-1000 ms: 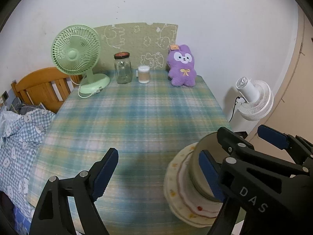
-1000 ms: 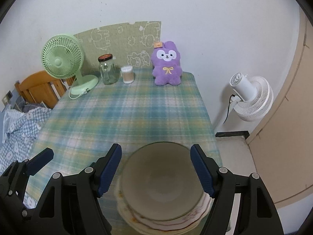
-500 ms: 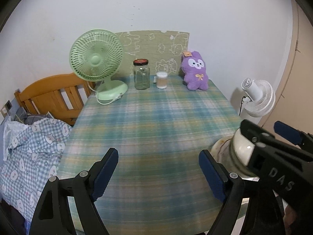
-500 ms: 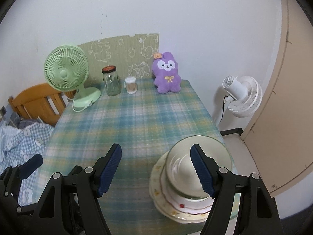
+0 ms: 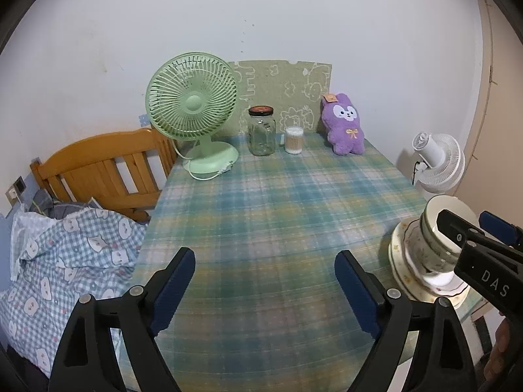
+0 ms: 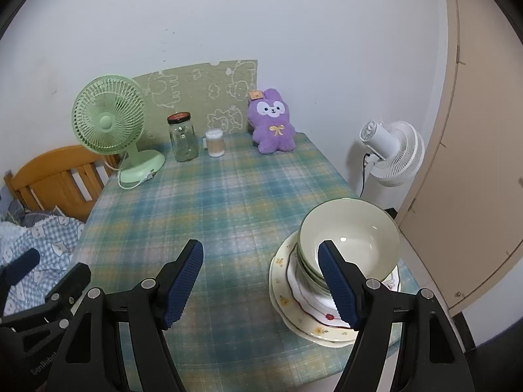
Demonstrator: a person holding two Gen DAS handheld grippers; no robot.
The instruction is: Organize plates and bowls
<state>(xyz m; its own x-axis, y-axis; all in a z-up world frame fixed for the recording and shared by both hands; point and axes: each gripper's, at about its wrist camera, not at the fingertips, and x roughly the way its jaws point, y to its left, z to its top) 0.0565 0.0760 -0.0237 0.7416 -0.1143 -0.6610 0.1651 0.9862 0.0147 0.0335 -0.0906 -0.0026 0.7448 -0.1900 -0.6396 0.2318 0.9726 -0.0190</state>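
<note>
You see a glossy glazed bowl (image 6: pixel 349 238) on smooth ceramic plates (image 6: pixel 294 297), a soft woven plaid tablecloth (image 6: pixel 228 202), a clear glass jar (image 6: pixel 183 142), a fuzzy plush bunny (image 6: pixel 273 122), and matt ribbed pads (image 6: pixel 184 277).

I can read only two markings. In my left wrist view, white capitals "DAS" stand on the black body of the right gripper (image 5: pixel 490 228) at the lower right of the frame. In my right wrist view, pale lettering runs along the left gripper (image 6: pixel 42 281) body at the lower left edge; it looks like "tenRobot", though I cannot be sure of the letters
</note>
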